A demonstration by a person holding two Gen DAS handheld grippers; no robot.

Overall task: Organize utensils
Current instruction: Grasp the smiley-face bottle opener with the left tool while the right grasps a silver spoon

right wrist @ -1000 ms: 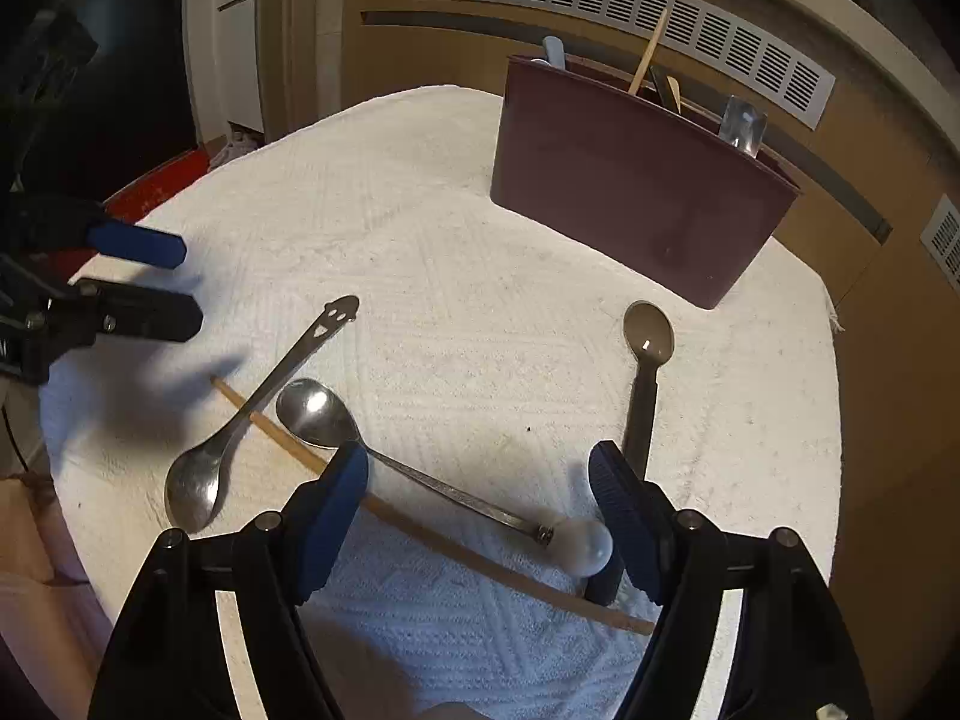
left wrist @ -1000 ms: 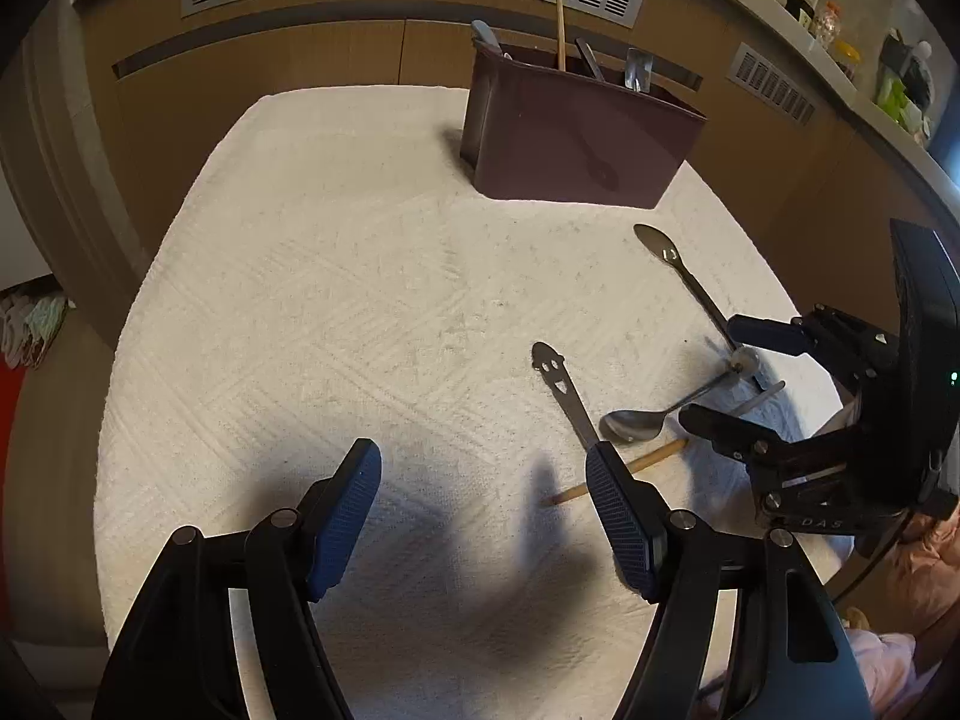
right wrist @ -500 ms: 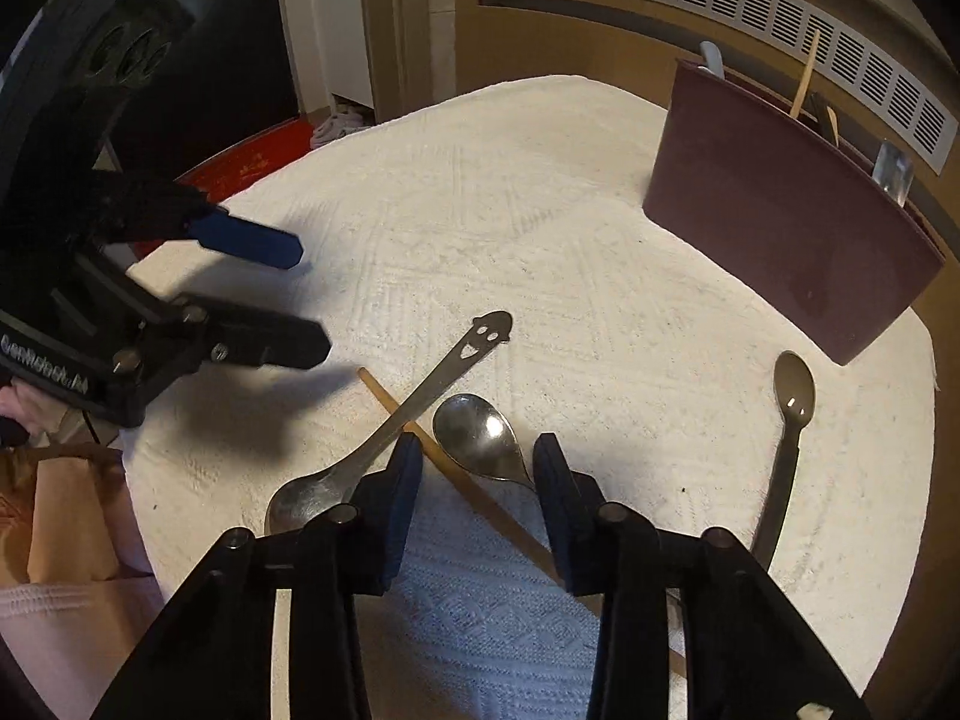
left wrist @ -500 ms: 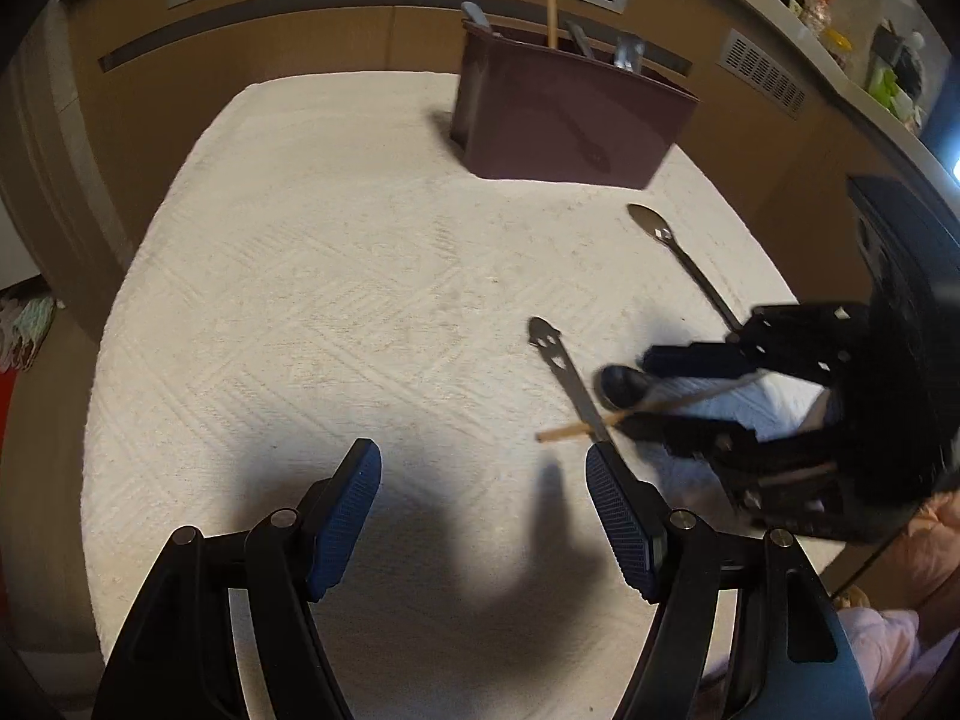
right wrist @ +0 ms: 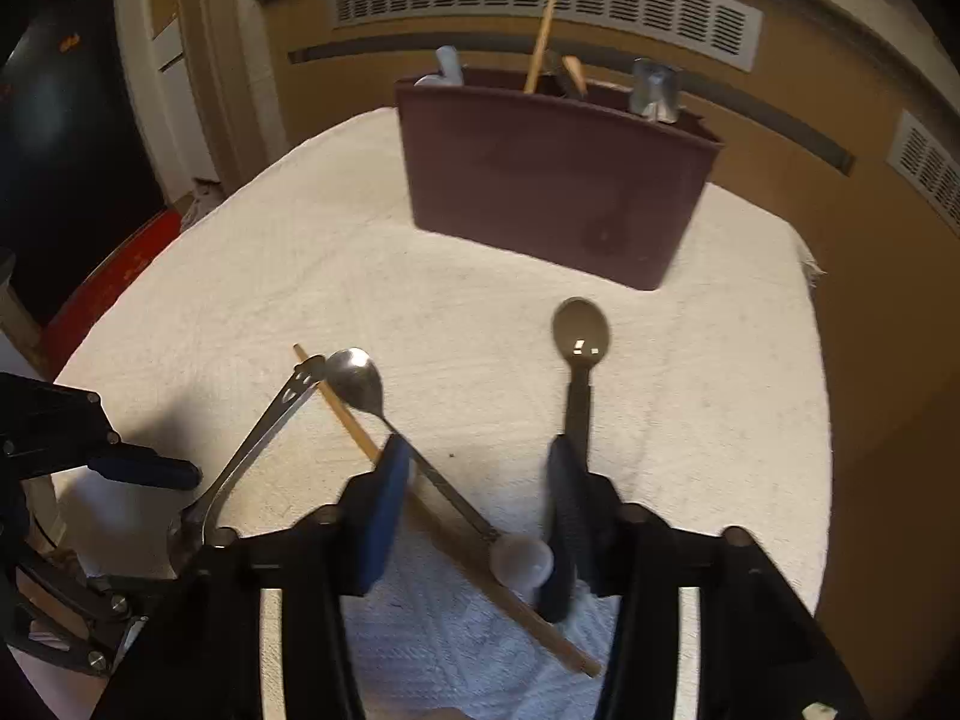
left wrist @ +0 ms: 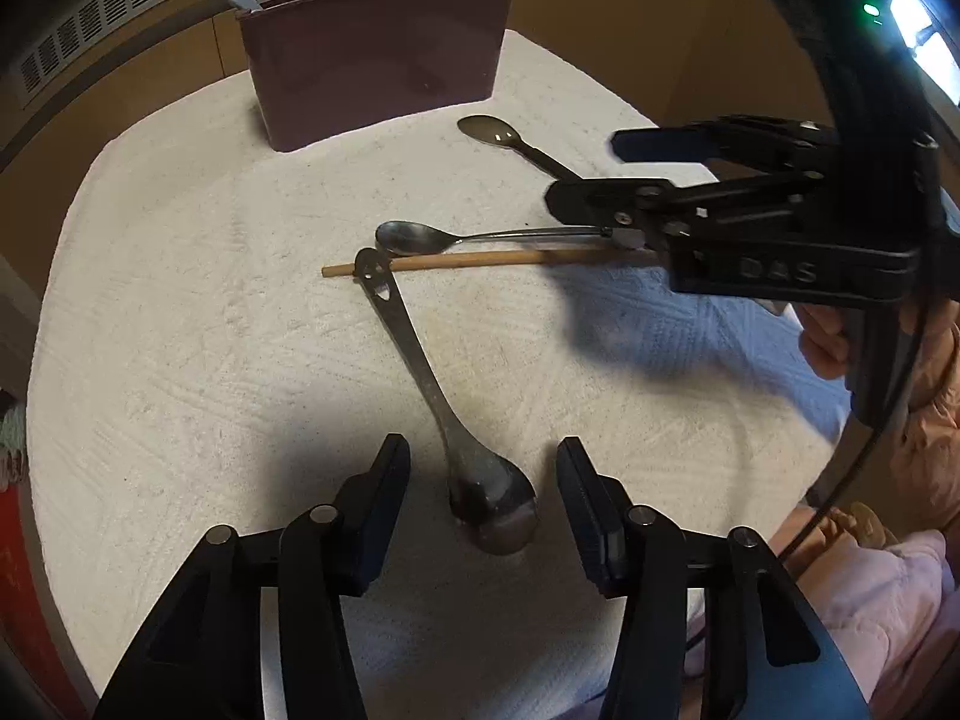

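Left wrist view: left gripper (left wrist: pixel 483 495) closing, bowl of smiley-handled steel spoon (left wrist: pixel 432 396) between pads, untouched | right gripper (right wrist: pixel 477 510) opening around white-knobbed metal spoon (right wrist: pixel 420 456) and wooden chopstick (right wrist: pixel 444 516) | dark plastic spoon (right wrist: pixel 579 360) beside | maroon utensil caddy (right wrist: pixel 558 192) at far end of white towel (left wrist: pixel 210 300)

The letters "DAS" were seen moulded in faint relief on the black body of the right gripper (left wrist: pixel 591 171), in the left wrist view; any characters before them were hidden. No other text, label, brand or number could be read in either view.
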